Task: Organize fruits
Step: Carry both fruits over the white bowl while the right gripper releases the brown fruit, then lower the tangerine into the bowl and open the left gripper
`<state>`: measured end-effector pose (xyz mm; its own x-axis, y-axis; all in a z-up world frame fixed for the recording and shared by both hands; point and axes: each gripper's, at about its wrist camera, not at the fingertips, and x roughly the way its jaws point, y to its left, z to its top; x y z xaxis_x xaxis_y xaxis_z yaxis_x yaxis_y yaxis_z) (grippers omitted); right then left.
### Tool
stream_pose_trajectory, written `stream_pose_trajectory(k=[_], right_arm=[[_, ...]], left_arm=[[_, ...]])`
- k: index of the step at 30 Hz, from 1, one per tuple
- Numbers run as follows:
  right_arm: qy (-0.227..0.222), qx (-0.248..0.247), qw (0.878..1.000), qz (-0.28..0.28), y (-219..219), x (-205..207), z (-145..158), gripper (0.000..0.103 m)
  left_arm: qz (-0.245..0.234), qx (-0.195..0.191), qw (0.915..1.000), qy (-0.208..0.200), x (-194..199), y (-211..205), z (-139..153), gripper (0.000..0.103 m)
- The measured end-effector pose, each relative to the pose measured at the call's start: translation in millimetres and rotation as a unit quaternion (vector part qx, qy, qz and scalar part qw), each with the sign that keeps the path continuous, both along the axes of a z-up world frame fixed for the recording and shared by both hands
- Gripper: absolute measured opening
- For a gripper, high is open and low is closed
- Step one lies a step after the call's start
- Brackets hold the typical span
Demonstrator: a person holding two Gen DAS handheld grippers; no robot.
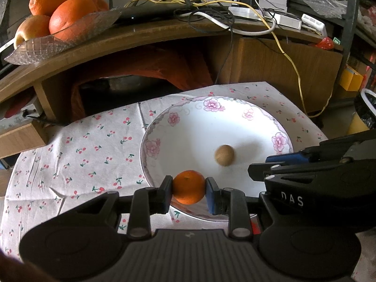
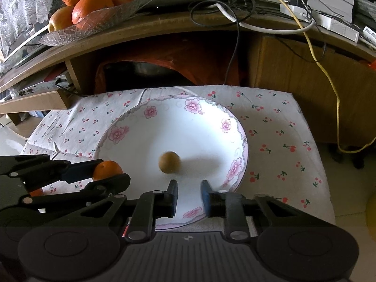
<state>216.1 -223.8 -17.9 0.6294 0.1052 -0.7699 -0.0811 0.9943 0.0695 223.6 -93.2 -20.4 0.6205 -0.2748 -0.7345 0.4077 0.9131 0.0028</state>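
A white plate (image 1: 188, 141) with pink flowers on its rim lies on a cherry-print cloth (image 1: 82, 155). A small brown round fruit (image 1: 224, 155) lies in the plate. My left gripper (image 1: 189, 190) is shut on a small orange (image 1: 189, 187) over the plate's near rim. My right gripper (image 2: 189, 196) is open and empty above the near part of the plate (image 2: 199, 127), just short of the brown fruit (image 2: 169, 162). The orange (image 2: 107, 169) and left gripper also show at the left of the right wrist view. The right gripper shows at the right edge of the left wrist view.
A glass dish (image 1: 58, 35) with oranges (image 1: 70, 16) and an apple (image 1: 31, 29) stands on a curved wooden shelf (image 1: 164, 33) behind the table. Tangled cables (image 1: 211, 11) and power strips lie on the shelf. A yellow cable (image 2: 329, 80) hangs down at the right.
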Motion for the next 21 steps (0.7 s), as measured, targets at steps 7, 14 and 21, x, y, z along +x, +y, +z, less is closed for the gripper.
stream_pose_trajectory(k=[7, 14, 21], right_arm=[[-0.003, -0.008, 1.0, 0.009, 0.4, -2.7, 0.7, 0.019], [-0.008, -0.009, 1.0, 0.021, -0.5, -4.9, 3.3, 0.015], [-0.014, -0.01, 1.0, 0.026, 2.1, -6.1, 4.8, 0.014]], left_arm=[[-0.017, 0.002, 0.9998, -0.01, -2.5, 0.0, -4.0, 0.035], [-0.027, 0.001, 0.9996, -0.012, -3.3, 0.4, -4.5, 0.035], [-0.026, 0.006, 0.9996, -0.012, -4.1, -1.2, -4.0, 0.035]])
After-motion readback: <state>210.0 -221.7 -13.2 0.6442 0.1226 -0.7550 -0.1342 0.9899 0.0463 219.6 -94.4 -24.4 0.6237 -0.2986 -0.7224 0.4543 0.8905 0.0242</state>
